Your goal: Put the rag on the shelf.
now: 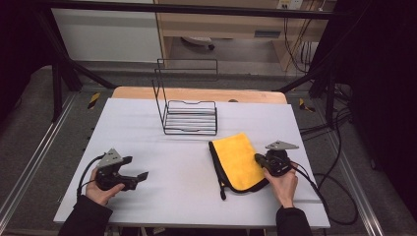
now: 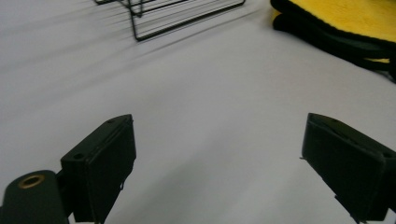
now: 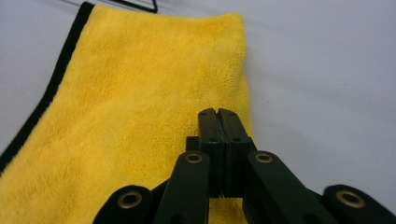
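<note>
My right gripper (image 3: 218,116) has its jaws pressed flat together — nothing pinched between them — and sits over the right edge of the yellow cloth (image 3: 140,102), which spreads ahead and to the tool's left. My left gripper (image 2: 217,163) hangs spread wide over bare table (image 2: 210,102) — cloth well off to its front right, wire rack (image 2: 177,14) ahead.
</note>
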Demonstrator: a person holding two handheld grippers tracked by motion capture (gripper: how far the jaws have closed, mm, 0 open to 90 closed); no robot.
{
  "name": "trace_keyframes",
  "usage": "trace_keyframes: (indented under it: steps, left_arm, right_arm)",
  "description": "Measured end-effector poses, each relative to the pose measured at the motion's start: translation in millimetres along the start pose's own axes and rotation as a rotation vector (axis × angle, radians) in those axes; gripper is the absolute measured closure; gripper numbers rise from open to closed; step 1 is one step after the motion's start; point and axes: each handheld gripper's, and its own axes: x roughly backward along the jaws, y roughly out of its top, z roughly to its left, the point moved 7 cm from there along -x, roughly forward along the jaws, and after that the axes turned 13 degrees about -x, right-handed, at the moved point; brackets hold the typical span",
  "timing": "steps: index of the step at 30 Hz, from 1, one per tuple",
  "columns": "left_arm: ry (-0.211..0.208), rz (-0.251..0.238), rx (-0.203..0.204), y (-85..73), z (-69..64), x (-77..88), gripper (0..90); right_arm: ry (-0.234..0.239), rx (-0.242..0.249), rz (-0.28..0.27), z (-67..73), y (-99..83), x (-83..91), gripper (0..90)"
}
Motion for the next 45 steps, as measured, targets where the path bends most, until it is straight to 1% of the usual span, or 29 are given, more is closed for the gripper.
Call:
trace_keyframes:
  steps: [3, 4, 5, 6, 7, 9, 10, 11, 12, 14, 16, 17, 18, 19, 20, 21, 23, 24, 25, 26, 28, 30, 35, 38, 39, 40, 41, 43, 45]
  left_arm:
    - [-0.021, 0.013, -0.008, 13.7, -15.4, -12.5, 9.8]
    - [-0.033, 0.021, -0.010, 23.6, -26.5, -22.2, 10.0]
    - [-0.033, 0.021, -0.010, 23.6, -26.5, -22.2, 10.7]
    - [-0.040, 0.027, -0.002, 33.8, -39.0, -33.1, 11.2]
    - [-0.040, 0.027, -0.002, 33.8, -39.0, -33.1, 12.0]
    - [-0.066, 0.040, 0.004, 50.4, -61.0, -53.8, 13.3]
    - [-0.066, 0.040, 0.004, 50.4, -61.0, -53.8, 13.5]
    - [-0.089, 0.058, 0.007, 61.5, -77.2, -70.0, 13.9]
    - [-0.089, 0.058, 0.007, 61.5, -77.2, -70.0, 14.1]
    - [-0.119, 0.072, 0.003, 74.4, -95.5, -89.0, 14.1]
    - [-0.135, 0.082, 0.000, 83.7, -109.3, -103.7, 14.5]
    - [-0.155, 0.090, 0.009, 92.6, -123.4, -120.0, 14.4]
    - [-0.155, 0.090, 0.009, 92.6, -123.4, -120.0, 14.5]
    - [-0.164, 0.094, 0.018, 96.8, -131.0, -130.2, 14.5]
    - [-0.169, 0.119, 0.027, 100.3, -141.2, -145.9, 14.3]
    - [-0.169, 0.119, 0.027, 100.3, -141.2, -145.9, 13.9]
    - [-0.168, 0.142, 0.033, 102.2, -150.2, -159.6, 13.5]
    - [-0.169, 0.148, 0.043, 103.0, -155.3, -165.7, 13.5]
    - [-0.171, 0.153, 0.042, 104.0, -160.9, -170.9, 13.3]
    - [-0.164, 0.162, 0.029, 104.5, -165.6, -175.4, 13.0]
    - [-0.153, 0.182, 0.013, 104.9, -174.1, -183.2, 12.7]
    - [-0.151, 0.185, 0.014, 105.5, -180.3, -189.4, 11.3]
    - [-0.104, 0.188, 0.018, 106.1, -185.9, -195.5, 9.5]
    - [-0.075, 0.183, -0.012, 105.8, -190.1, -195.8, 13.3]
    - [-0.083, 0.177, -0.012, 106.4, -192.3, -195.6, 16.5]
    - [-0.089, 0.170, 0.000, 106.7, -194.3, -196.0, 26.0]
    - [-0.072, 0.175, -0.007, 106.7, -194.6, -196.1, 30.0]
    - [-0.057, 0.182, -0.031, 106.2, -194.8, -195.9, 31.5]
    - [-0.053, 0.187, -0.024, 106.6, -193.6, -194.9, 37.8]
  right_arm:
    - [-0.032, 0.010, 0.000, -8.4, 1.6, -0.1, 89.6]
    - [-0.034, 0.018, 0.026, -12.4, -0.2, -3.9, 89.2]
    - [-0.024, 0.020, 0.048, -14.0, -2.3, -6.7, 88.4]
    - [-0.008, 0.030, 0.071, -15.9, -6.1, -10.4, 85.6]
    - [0.002, 0.033, 0.079, -16.8, -7.7, -11.5, 79.6]
    - [0.036, 0.028, 0.035, -19.8, -6.0, -8.4, 63.8]
    - [0.044, 0.022, 0.021, -21.6, -4.3, -6.3, 57.6]
    - [0.048, 0.015, 0.008, -25.1, -2.3, -2.8, 52.3]
    - [0.047, 0.020, 0.006, -27.8, -1.9, -1.3, 47.5]
    - [0.027, 0.029, 0.032, -35.9, -5.1, -0.8, 39.6]
    - [0.032, 0.022, 0.069, -40.0, -11.1, -3.8, 37.4]
    - [0.035, 0.022, 0.084, -41.3, -15.5, -6.9, 36.4]
    - [0.035, 0.022, 0.084, -41.3, -15.5, -6.9, 36.4]
    - [0.056, 0.011, 0.084, -41.6, -18.7, -9.5, 38.9]
    - [0.065, -0.004, 0.093, -41.7, -19.1, -9.4, 40.3]
    - [0.073, -0.018, 0.104, -41.8, -19.7, -9.7, 41.6]
    - [0.073, -0.017, 0.102, -41.4, -20.1, -9.6, 42.9]
    - [0.078, -0.016, 0.103, -40.2, -20.8, -9.3, 45.9]
    - [0.093, -0.024, 0.112, -38.0, -21.4, -8.3, 53.1]
    - [0.096, -0.025, 0.116, -37.1, -21.8, -8.1, 55.3]
    - [0.104, -0.028, 0.123, -34.7, -22.4, -7.4, 60.7]
    - [0.101, -0.032, 0.122, -33.1, -23.1, -7.1, 64.5]
    - [0.114, -0.028, 0.127, -29.9, -23.9, -6.7, 72.4]
    - [0.106, -0.023, 0.141, -27.4, -23.6, -6.4, 75.4]
    - [0.103, -0.024, 0.144, -26.6, -23.7, -6.3, 76.5]
    - [0.102, -0.020, 0.146, -26.1, -23.6, -6.2, 77.3]
    - [0.096, -0.019, 0.147, -25.4, -23.4, -6.2, 79.2]
    - [0.094, -0.023, 0.147, -24.7, -23.4, -6.1, 80.0]
    - [0.092, -0.030, 0.147, -24.6, -23.4, -5.9, 81.7]
